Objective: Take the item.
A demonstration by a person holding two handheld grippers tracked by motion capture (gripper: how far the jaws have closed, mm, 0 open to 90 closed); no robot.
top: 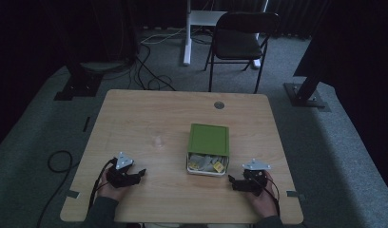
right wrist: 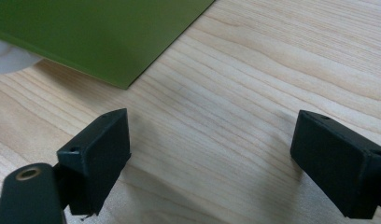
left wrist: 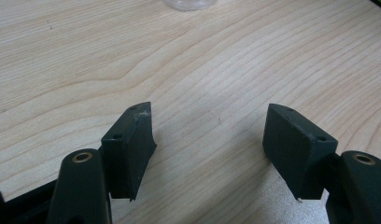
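A white box (top: 206, 167) sits at the table's middle right with several small packets inside, its green lid (top: 208, 139) slid back so the near part is uncovered. My left gripper (top: 143, 172) rests on the wood at the near left, jaws wide apart over bare table (left wrist: 209, 112). My right gripper (top: 231, 181) lies at the near right, just right of the box, jaws spread with nothing between them (right wrist: 212, 140). The green lid (right wrist: 95, 32) fills the upper left of the right gripper view. A small clear item (top: 158, 141) lies left of the box.
The wooden table (top: 149, 114) has a round cable grommet (top: 219, 105) near its far edge. A black folding chair (top: 239, 40) and a white desk leg (top: 187, 33) stand beyond it. Cables (top: 56, 161) trail on the grey carpet at left.
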